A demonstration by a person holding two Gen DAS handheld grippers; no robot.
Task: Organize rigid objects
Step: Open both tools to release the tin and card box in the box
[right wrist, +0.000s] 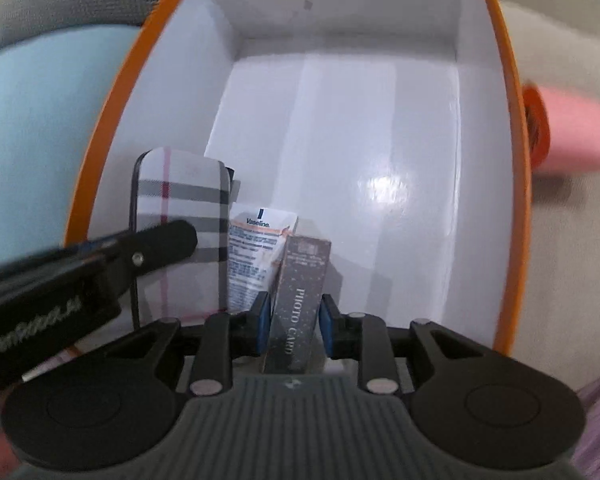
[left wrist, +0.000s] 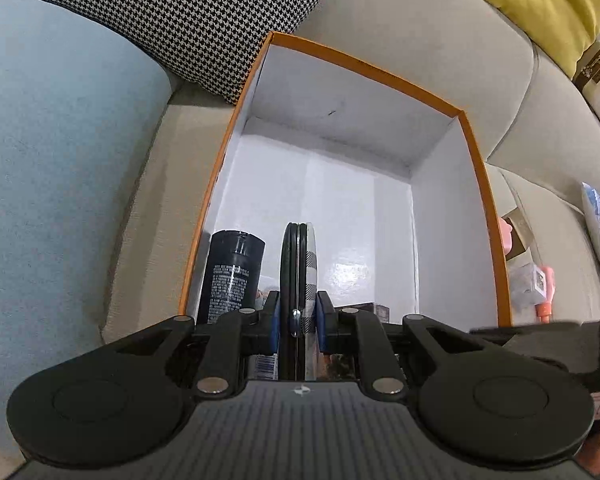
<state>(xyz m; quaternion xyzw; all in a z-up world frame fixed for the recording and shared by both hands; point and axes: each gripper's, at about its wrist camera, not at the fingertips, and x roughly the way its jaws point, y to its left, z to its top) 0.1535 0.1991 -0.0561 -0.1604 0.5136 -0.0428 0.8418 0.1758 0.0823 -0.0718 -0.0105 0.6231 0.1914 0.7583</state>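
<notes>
An orange box with white inside (left wrist: 482, 184) stands on a sofa; it also shows in the right wrist view (right wrist: 516, 160). My left gripper (left wrist: 298, 320) is shut on a plaid case (left wrist: 310, 272), held on edge inside the box. The case shows flat-on in the right wrist view (right wrist: 180, 200) with the left gripper (right wrist: 148, 248) on it. My right gripper (right wrist: 294, 320) is shut on a grey "PHOTO CARD" box (right wrist: 300, 300) standing inside the orange box. A black can (left wrist: 232, 276) and a Vaseline tube (right wrist: 256, 256) stand beside them.
A light blue cushion (left wrist: 60, 160), a houndstooth cushion (left wrist: 188, 16) and a yellow cushion (left wrist: 548, 4) lie on the beige sofa (left wrist: 420, 40). Pink items (left wrist: 540, 284) lie right of the box; a pink object (right wrist: 572, 132) shows in the right wrist view.
</notes>
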